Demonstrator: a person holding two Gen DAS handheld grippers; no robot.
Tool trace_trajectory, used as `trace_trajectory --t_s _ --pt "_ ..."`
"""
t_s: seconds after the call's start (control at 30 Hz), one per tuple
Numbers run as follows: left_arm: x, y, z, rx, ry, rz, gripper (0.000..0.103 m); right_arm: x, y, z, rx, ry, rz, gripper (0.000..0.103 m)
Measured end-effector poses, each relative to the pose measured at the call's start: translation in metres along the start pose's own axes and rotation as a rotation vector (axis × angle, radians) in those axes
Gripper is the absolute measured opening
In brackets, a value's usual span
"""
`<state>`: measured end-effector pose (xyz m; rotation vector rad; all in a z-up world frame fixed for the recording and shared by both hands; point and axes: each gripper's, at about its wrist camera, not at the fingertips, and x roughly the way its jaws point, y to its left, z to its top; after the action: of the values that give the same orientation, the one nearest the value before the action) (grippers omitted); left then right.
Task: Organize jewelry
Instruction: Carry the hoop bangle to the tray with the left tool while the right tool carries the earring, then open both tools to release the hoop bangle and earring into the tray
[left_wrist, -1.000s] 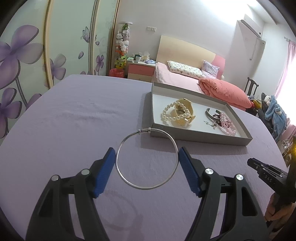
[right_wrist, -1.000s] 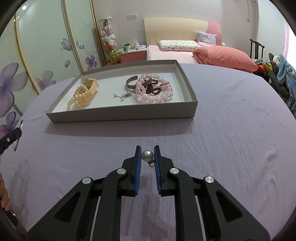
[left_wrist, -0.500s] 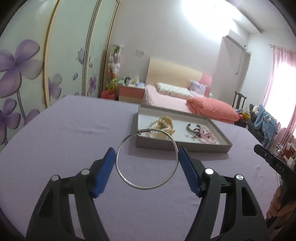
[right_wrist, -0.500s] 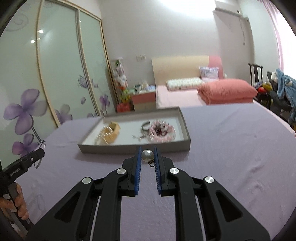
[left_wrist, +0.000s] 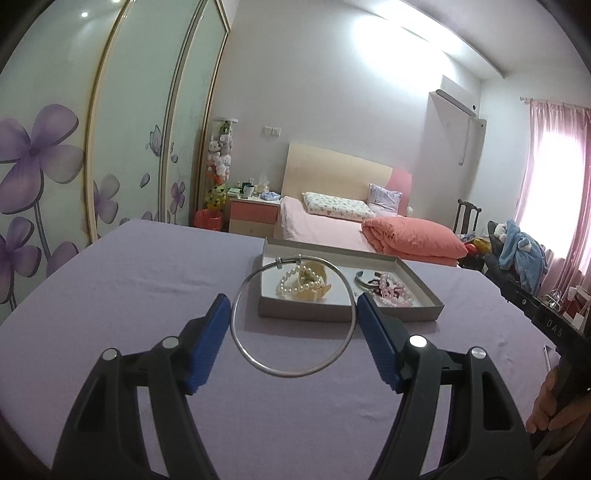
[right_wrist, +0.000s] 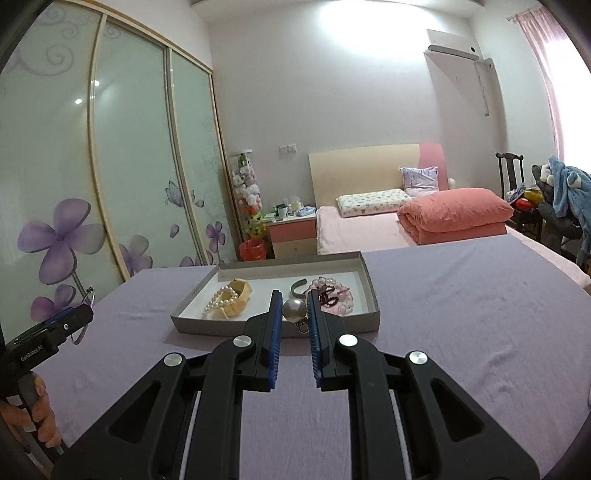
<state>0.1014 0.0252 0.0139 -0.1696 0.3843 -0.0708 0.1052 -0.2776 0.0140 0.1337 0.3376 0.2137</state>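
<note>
My left gripper (left_wrist: 293, 304) is shut on a large silver hoop (left_wrist: 258, 362) and holds it up above the purple tablecloth, short of the grey tray (left_wrist: 332, 314). My right gripper (right_wrist: 294, 310) is shut on a pearl earring (right_wrist: 294, 309) with a small metal dangle, also lifted, in front of the tray (right_wrist: 280, 328). The tray holds a pearl bracelet (right_wrist: 221, 301), a cream bangle (right_wrist: 242, 290), a silver cuff (right_wrist: 297, 286) and pink beaded bracelets (right_wrist: 334, 295). The left gripper also shows at the left edge of the right wrist view (right_wrist: 70, 321).
The purple tablecloth (left_wrist: 122, 295) covers the table around the tray. Behind it stand a bed with a salmon quilt (left_wrist: 413, 240), a nightstand (left_wrist: 253, 214) and sliding wardrobe doors with purple flowers (left_wrist: 55, 177). The other gripper and hand show at the right (left_wrist: 554, 332).
Both grippers have risen and tilted up from the tablecloth, each carrying its piece; the tray now sits lower and farther in both views.
</note>
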Motion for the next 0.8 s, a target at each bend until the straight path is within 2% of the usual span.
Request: trace_trajectory --t_s 0.37,0.67,0.8 --pt "0.018 -0.011 0.03 0.036 -0.061 0.004 0.069 0.013 0.006 0.03 -0.052 -0.074 -0.024 0.015" --pt "0.055 -0.024 0.063 0.06 -0.118 0.009 0.069 0.052 0.003 0.057 -0.068 -0.102 -0.039 0.015" --pt "0.08 -0.029 0.07 0.068 -0.106 -0.006 0.069 0.077 0.0 0.059 -0.054 -0.085 -0.034 0.015"
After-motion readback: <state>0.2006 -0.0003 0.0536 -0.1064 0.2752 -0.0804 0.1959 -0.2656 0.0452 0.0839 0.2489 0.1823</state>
